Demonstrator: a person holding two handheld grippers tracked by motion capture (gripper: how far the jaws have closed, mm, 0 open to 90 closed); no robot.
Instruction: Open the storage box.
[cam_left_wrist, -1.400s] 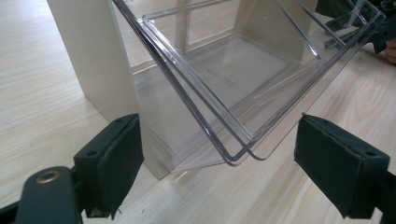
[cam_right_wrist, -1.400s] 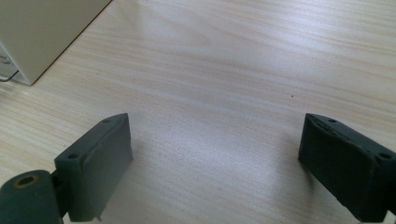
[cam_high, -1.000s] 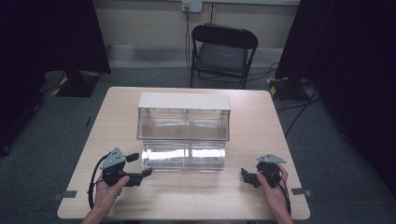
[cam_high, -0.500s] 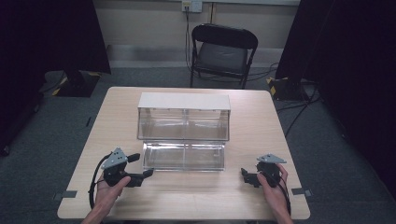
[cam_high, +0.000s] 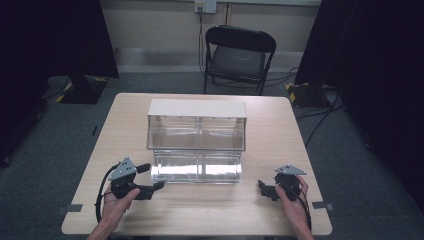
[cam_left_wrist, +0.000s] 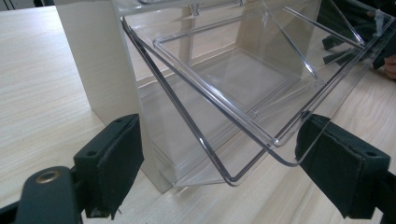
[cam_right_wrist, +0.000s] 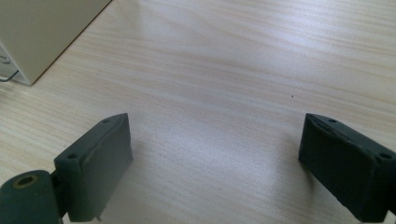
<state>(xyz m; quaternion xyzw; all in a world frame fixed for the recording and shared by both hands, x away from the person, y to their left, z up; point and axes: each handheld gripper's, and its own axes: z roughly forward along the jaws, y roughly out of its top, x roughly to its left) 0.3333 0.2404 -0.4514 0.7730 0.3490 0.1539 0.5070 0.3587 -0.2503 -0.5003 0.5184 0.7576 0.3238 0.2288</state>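
Note:
A storage unit with a cream frame (cam_high: 197, 108) and clear plastic bins stands in the middle of the table. Its lower clear bin (cam_high: 196, 167) is tipped out toward me. My left gripper (cam_high: 151, 178) is open at the bin's front left corner. In the left gripper view the left gripper (cam_left_wrist: 228, 156) has its jaws wide apart, and the bin's clear rim (cam_left_wrist: 201, 100) hangs just above and between them, untouched. My right gripper (cam_high: 265, 190) is open to the right of the bin, apart from it. In the right gripper view the right gripper (cam_right_wrist: 215, 149) has only bare tabletop between its jaws.
The light wooden table (cam_high: 280, 125) has bare room on both sides of the unit. A black folding chair (cam_high: 237, 55) stands behind the far edge. The frame's cream corner (cam_right_wrist: 42, 32) lies at the upper left of the right gripper view.

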